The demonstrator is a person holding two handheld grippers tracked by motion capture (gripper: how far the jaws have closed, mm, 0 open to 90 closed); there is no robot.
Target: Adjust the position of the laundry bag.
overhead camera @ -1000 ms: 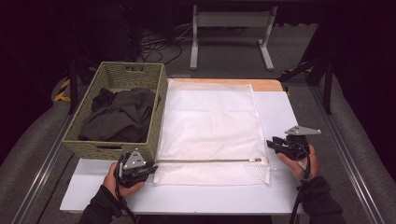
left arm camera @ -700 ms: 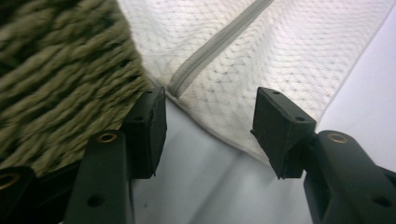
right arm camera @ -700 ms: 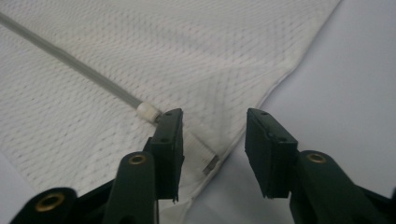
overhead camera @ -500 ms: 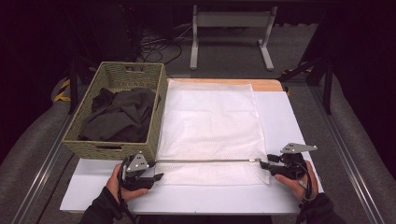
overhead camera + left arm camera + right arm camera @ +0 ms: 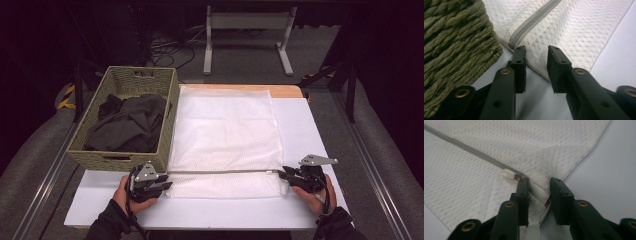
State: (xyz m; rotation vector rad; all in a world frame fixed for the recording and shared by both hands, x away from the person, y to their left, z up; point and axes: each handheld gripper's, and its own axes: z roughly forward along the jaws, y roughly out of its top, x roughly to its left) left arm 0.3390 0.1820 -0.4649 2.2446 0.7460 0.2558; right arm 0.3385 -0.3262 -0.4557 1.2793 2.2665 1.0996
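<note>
I see the mesh bag (image 5: 225,135) lying flat on the white tabletop (image 5: 310,130), its left edge just beside the basket (image 5: 170,125), which holds dark clothes (image 5: 127,122). The grey zipper (image 5: 220,171) runs across the bag near its front edge, from my left tongs (image 5: 167,185) to my right tongs (image 5: 284,174).

In the left gripper view, my left tongs (image 5: 536,53) have just been closing, yet a gap shows between the pads. The tips reach the bag's (image 5: 564,30) corner, just below the zipper's (image 5: 534,22) end, and some mesh lies between them, but I see no pinch on it. The basket's (image 5: 454,45) woven wall stands close on one side.

In the right gripper view, my right tongs (image 5: 538,181) have just been closing too. A fold of the bag's (image 5: 524,147) edge sits bunched between the pads, touching both, so they are clamped on the bag. The zipper's (image 5: 469,148) white pull (image 5: 507,174) lies just beside one tip, outside the grip.
</note>
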